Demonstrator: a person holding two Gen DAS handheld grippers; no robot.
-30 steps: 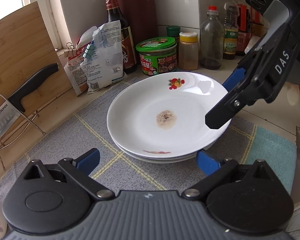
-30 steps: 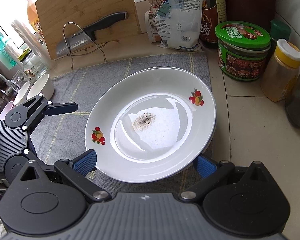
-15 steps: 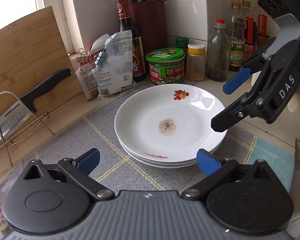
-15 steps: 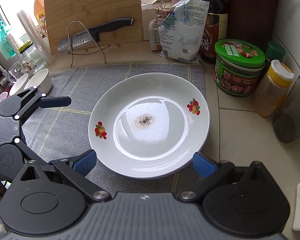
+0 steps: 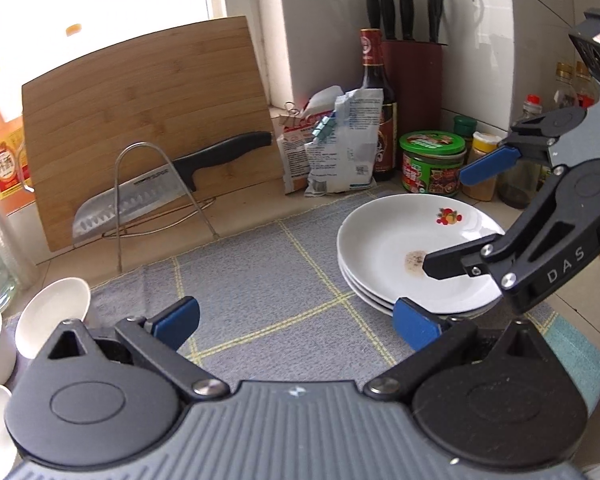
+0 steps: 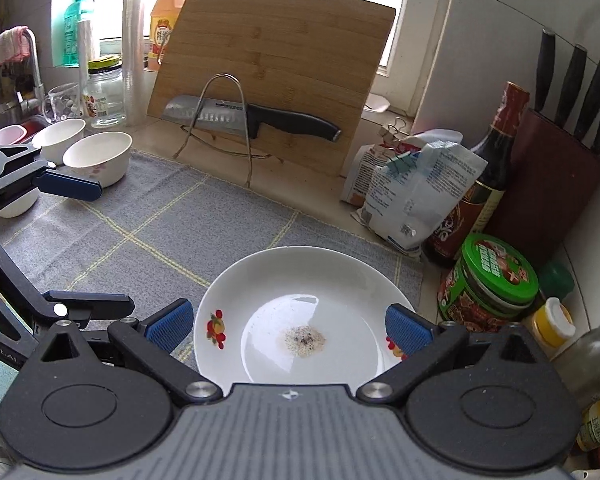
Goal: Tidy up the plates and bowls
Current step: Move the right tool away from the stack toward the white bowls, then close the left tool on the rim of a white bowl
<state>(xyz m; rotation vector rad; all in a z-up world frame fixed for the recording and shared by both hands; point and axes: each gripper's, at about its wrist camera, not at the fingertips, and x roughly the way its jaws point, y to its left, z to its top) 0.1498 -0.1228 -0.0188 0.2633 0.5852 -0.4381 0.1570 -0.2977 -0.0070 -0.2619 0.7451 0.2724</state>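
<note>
- White plates, stacked, sit on the grey mat on the tabletop, at the mat's end nearest the green-lidded jar; the top plate has a brown speckled smear in its well.
- White bowls cluster at the mat's opposite end, well apart from the stack, toward the sink side.
- Right tongs hang over the stack with both blue pads spread wide, one on either side of the top plate, gripping nothing.
- Left tongs are also spread and empty. They point across bare mat, with the stack off to their right and the bowls just beside them on the left.
- Judging by the layout, the bowls come next, and the left tongs are clearly the nearer pair. A round bowl has no long axis to line up with, so the rim nearest the stack looks like the natural place to pinch.
- Compared with a second ago, the right tongs have lifted off the plate rim and backed up, leaving the plate resting on the stack.
- Over the same second the left tongs have swung away from the stack toward the bowls, which were out of their view before.
</note>
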